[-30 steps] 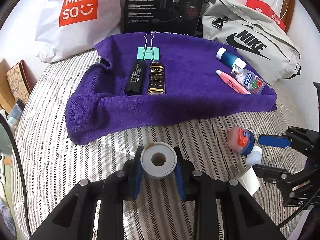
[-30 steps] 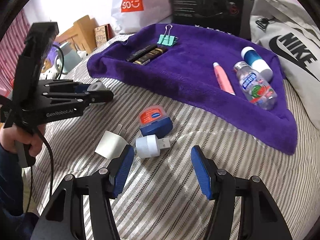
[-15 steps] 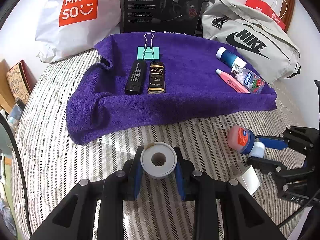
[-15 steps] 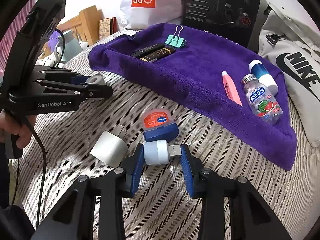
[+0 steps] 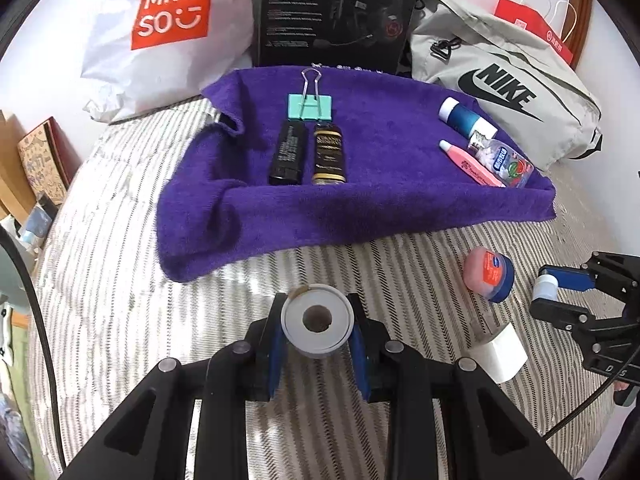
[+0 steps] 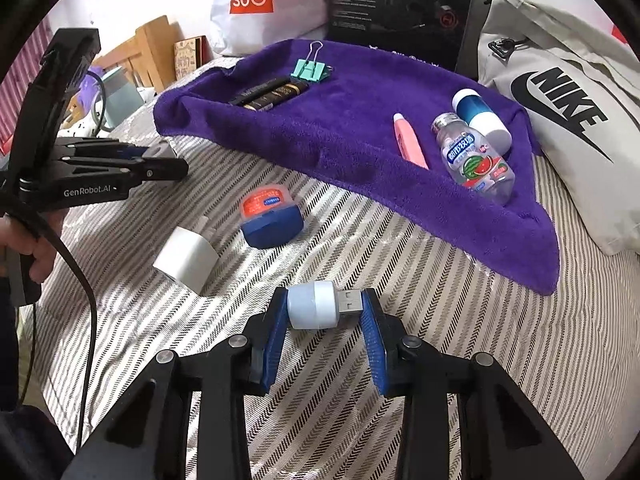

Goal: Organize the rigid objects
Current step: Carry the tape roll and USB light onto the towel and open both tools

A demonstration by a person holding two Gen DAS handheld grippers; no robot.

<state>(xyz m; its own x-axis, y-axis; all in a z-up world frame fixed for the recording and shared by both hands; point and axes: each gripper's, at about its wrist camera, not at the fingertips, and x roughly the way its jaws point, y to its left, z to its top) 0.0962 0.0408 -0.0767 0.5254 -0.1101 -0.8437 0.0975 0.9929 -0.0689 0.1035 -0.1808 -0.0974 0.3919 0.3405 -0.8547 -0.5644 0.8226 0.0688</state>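
A striped bedcover (image 5: 120, 280) filled both views. At its far edge stood a white Miniso bag (image 5: 160, 32), a black box (image 5: 336, 12) and a grey Nike bag (image 5: 508, 92).

In front of those lay a purple towel (image 5: 380, 200), rumpled at its left end. On its left half sat a teal binder clip (image 5: 310, 106), with a black tube (image 5: 289, 152) and a dark gold-lettered bottle (image 5: 329, 153) side by side just nearer than it. On its right half a blue-and-white bottle (image 6: 482, 114), a clear watermelon-label bottle (image 6: 474, 158) and a pink tube (image 6: 409, 146) lay close together.

Off the towel, on the cover, a white charger (image 6: 186, 258) lay beside an orange-lidded blue jar (image 6: 270, 216), the two near but apart.

The left gripper (image 5: 317, 326) was closed on a white tape roll (image 5: 317, 325), its blue pads pressing the roll's sides, held above the cover short of the towel's near edge. A hand (image 6: 38, 248) gripped its handle in the right wrist view.

The right gripper (image 6: 325, 306) had just been closing, and a small USB light (image 6: 318, 305) sat crosswise between its pads: the pale dome end against the left pad, the metal plug end at the right one. It was held just over the cover, nearer than the jar and charger.
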